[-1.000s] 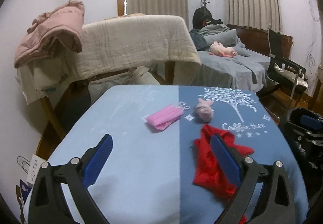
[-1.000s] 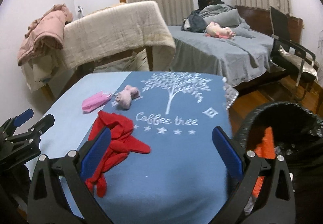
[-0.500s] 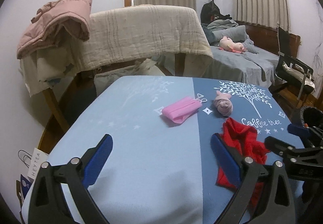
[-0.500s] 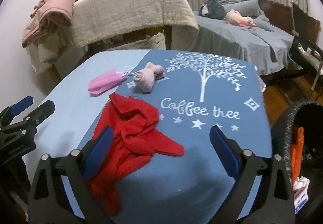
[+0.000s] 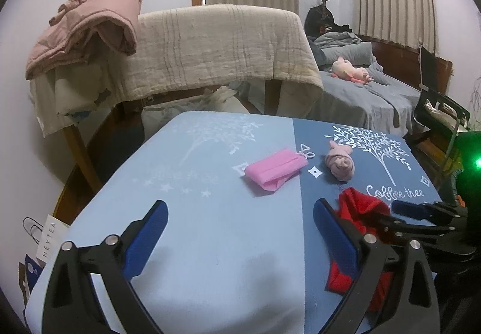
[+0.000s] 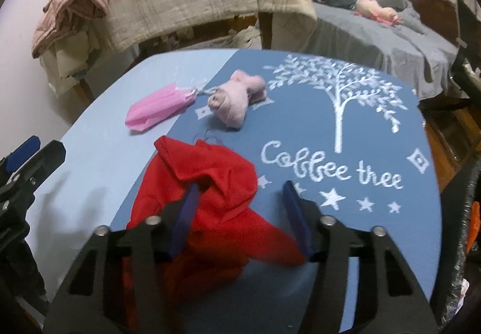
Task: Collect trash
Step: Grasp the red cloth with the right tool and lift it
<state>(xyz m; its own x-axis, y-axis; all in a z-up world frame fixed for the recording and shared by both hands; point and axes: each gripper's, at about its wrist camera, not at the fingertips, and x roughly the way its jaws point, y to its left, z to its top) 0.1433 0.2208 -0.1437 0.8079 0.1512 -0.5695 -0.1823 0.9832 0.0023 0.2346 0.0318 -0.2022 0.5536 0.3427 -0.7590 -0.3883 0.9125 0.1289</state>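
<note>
Red cloth (image 6: 207, 204) lies between the parted right gripper (image 6: 240, 219) fingers, mid-table.

The bench (image 6: 345, 289) wears a two-tone blue cloth, pale on its left half, darker on the right with a white tree and "Coffee tree" lettering. On it lie a crumpled red cloth (image 6: 207, 183), a folded pink face mask (image 6: 156, 108) and, just beside that, a rolled pale pink sock (image 6: 237, 99)
</note>
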